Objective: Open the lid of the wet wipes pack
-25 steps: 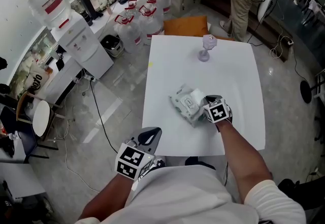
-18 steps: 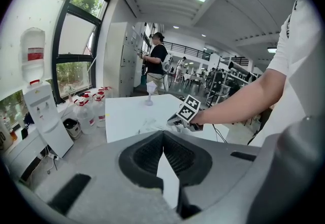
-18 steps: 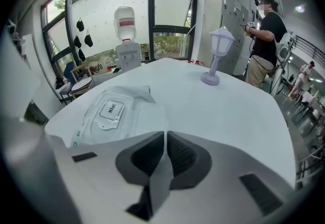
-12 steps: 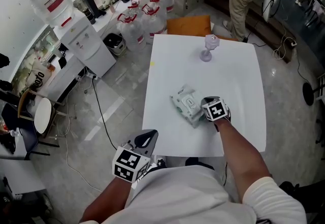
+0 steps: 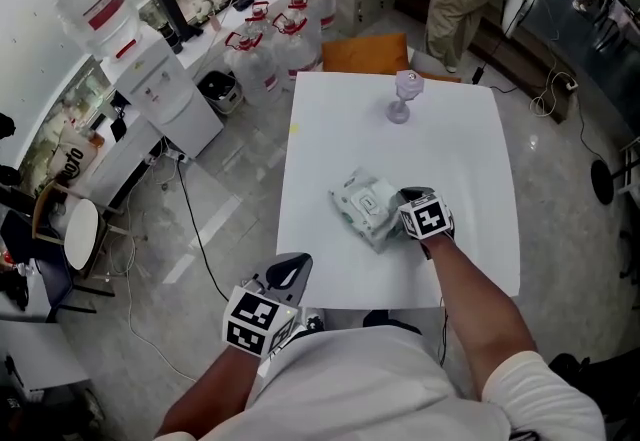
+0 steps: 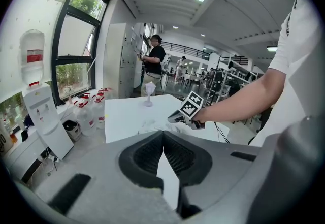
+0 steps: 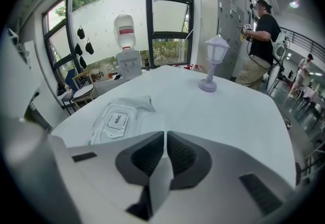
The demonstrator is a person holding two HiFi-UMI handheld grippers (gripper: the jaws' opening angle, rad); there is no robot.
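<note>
- Wet wipes pack (image 5: 366, 206) lies mid-table (image 5: 470, 129), lid (image 7: 118, 120) still down: light, soft, slippery film, best pinched at the lid's tab.
- Right gripper (image 5: 403, 201) at the pack's edge, jaws just opening a sliver, nothing clamped; left gripper (image 5: 297, 266) closed, empty.

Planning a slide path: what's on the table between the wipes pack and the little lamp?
Nothing; bare white table between wet wipes pack and lamp, clear in the head view.
</note>
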